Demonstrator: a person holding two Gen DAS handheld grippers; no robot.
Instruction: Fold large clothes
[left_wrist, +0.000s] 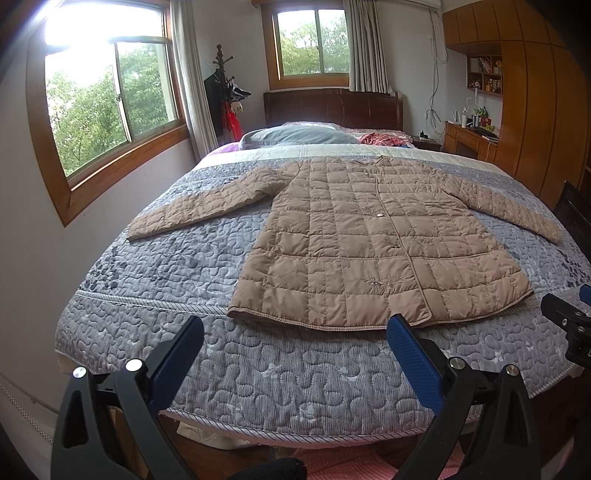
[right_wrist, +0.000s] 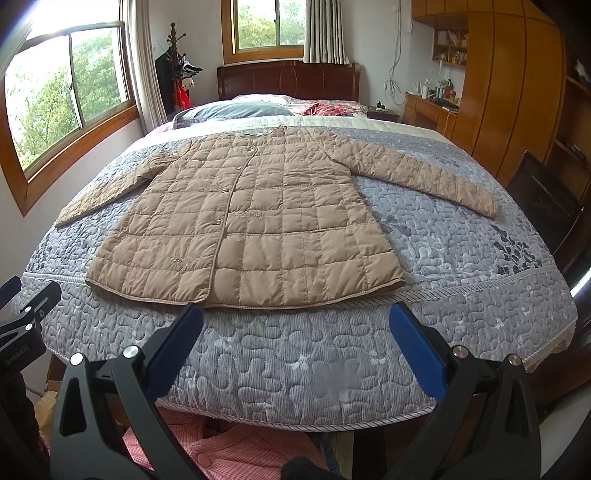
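A long tan quilted coat (left_wrist: 369, 243) lies flat and face up on the bed, buttoned, both sleeves spread out to the sides, hem toward me. It also shows in the right wrist view (right_wrist: 251, 221). My left gripper (left_wrist: 295, 332) is open and empty, held above the quilt just short of the hem's left half. My right gripper (right_wrist: 295, 317) is open and empty, just short of the hem's right half. The right gripper also shows at the right edge of the left wrist view (left_wrist: 572, 325).
The bed is covered by a grey patterned quilt (left_wrist: 258, 369). A grey pillow (left_wrist: 295, 136) and red clothes (left_wrist: 384, 139) lie near the wooden headboard (left_wrist: 332, 107). A coat rack (left_wrist: 225, 92) stands by the windows. A wooden desk and wardrobe (left_wrist: 535, 110) stand on the right. Pink checked fabric (right_wrist: 221, 450) lies below the bed's foot.
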